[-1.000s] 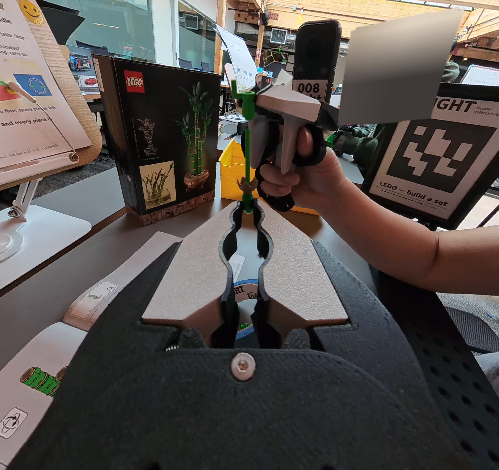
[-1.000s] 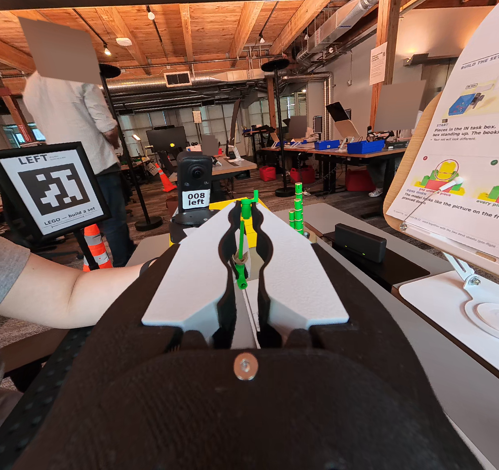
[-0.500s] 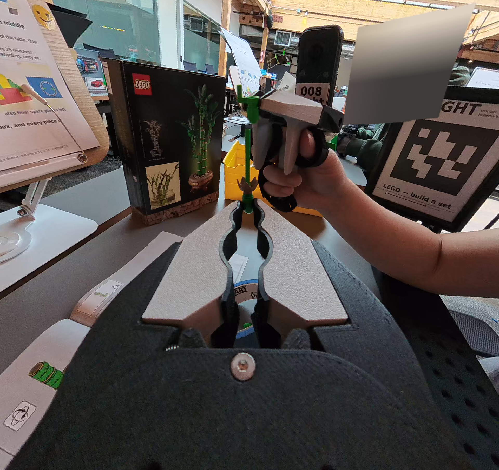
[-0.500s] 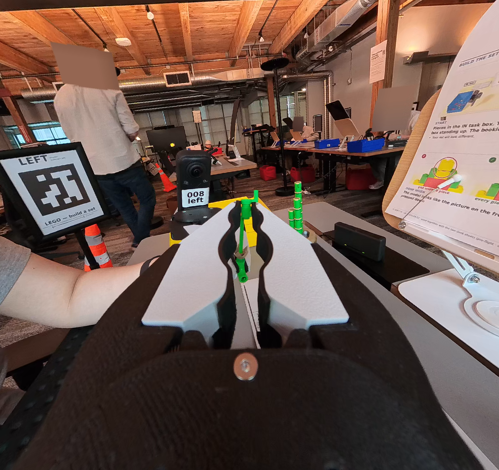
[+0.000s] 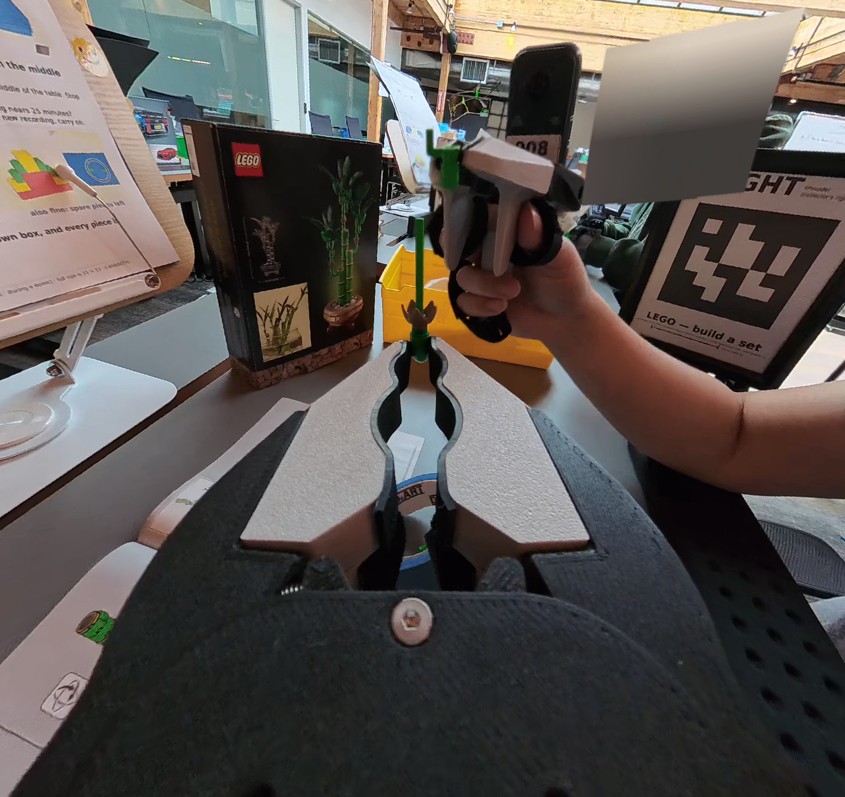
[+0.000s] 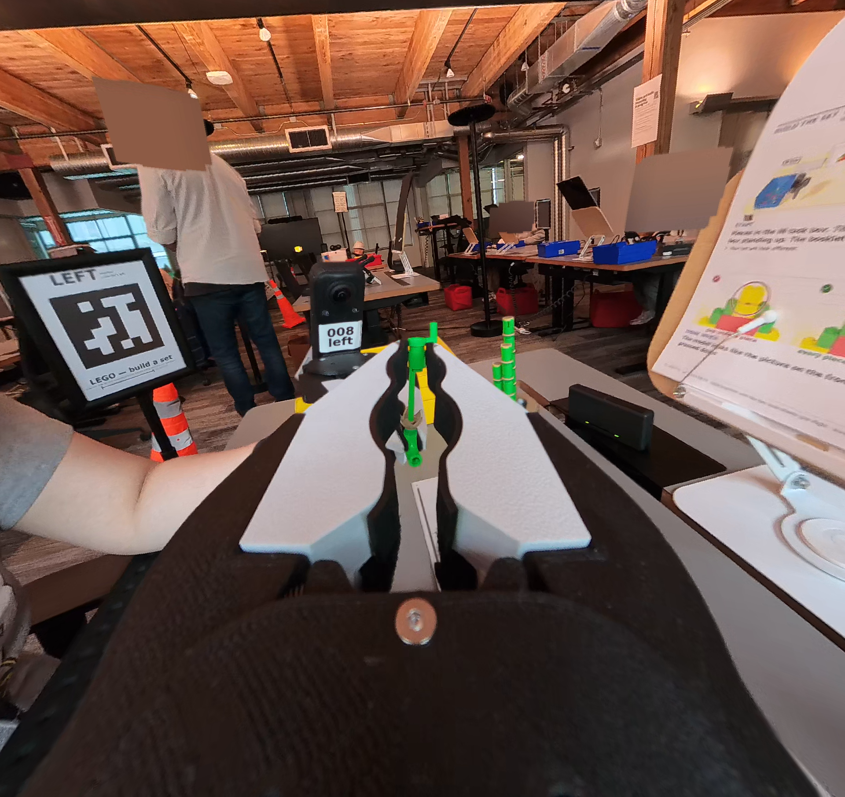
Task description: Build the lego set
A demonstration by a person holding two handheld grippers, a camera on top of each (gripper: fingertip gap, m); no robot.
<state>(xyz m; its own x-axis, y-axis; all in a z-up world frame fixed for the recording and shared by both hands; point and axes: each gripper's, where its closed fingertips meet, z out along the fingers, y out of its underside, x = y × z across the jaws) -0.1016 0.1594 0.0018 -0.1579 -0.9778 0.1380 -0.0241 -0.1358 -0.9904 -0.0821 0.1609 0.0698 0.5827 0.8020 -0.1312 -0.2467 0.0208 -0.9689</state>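
A thin green stalk (image 5: 419, 267) with a small brown leaf piece (image 5: 417, 315) near its foot stands upright between both grippers. My left gripper (image 5: 418, 348) is shut on the stalk's lower end. My right gripper (image 5: 447, 170) is shut on a green connector piece (image 5: 450, 166) at the top. In the left wrist view the connector sits up and right of the stalk's top, with a gap. In the right wrist view the connector (image 6: 416, 348) sits in my right gripper (image 6: 417, 350) and the stalk (image 6: 411, 388) runs down from it. I cannot tell if they are still joined.
A black set box (image 5: 292, 244) and a yellow bin (image 5: 411, 281) stand behind. An open booklet (image 5: 68, 638) lies at the left. Built green bamboo stalks (image 6: 505, 363), a black box (image 6: 608, 413) and paper stands (image 6: 754, 317) are at the right. A person (image 6: 205, 235) stands beyond the table.
My right gripper has moved up and to the right with the connector, away from the stalk's top. My left gripper keeps hold of the stalk's foot. The person behind has walked right.
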